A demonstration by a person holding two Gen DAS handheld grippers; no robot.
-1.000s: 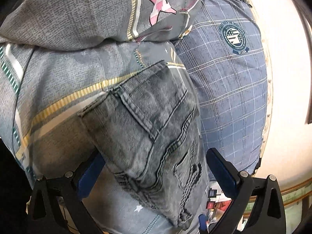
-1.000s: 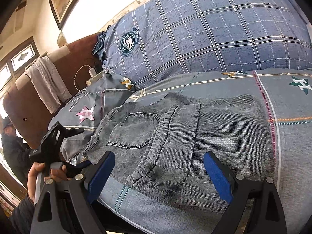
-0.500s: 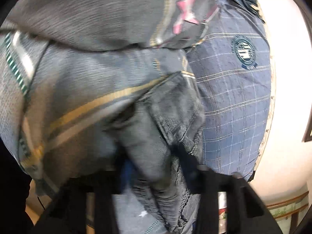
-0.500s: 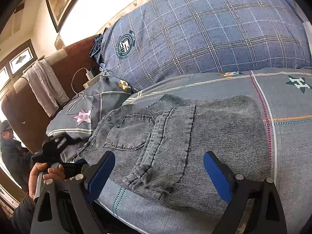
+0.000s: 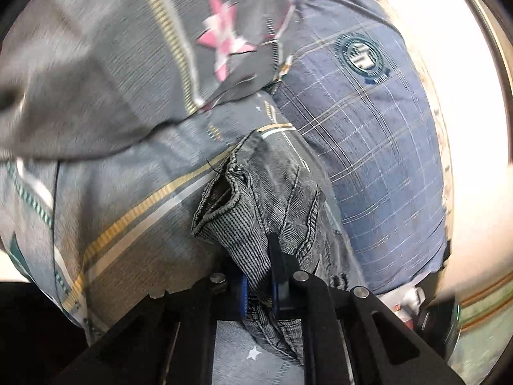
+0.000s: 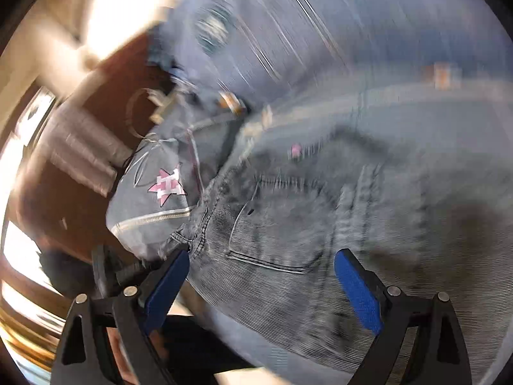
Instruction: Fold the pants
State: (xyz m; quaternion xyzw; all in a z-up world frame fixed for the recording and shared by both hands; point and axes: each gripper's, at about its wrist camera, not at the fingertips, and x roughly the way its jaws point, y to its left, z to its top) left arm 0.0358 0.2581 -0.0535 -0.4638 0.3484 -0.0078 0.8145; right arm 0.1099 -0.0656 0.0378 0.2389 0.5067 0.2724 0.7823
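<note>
The grey washed denim pants [image 5: 269, 199] lie folded on the bed. My left gripper [image 5: 259, 285] is shut on the pants' edge, and the cloth bunches up between its blue pads. In the right wrist view the pants [image 6: 304, 231] fill the middle, with a back pocket showing. My right gripper [image 6: 261, 288] is open, its blue pads [image 6: 357, 288] spread wide just above the denim near the pocket. This view is blurred by motion.
A grey sheet with yellow stripes [image 5: 121, 211] covers the bed. A blue plaid pillow [image 5: 368, 134] lies behind the pants, and a grey pillow with a pink star [image 5: 221, 51] to the left. A brown headboard [image 6: 83, 147] stands at left.
My left gripper has closed on the pants' edge and bunched the cloth. My right gripper has moved in closer over the pocket, still open.
</note>
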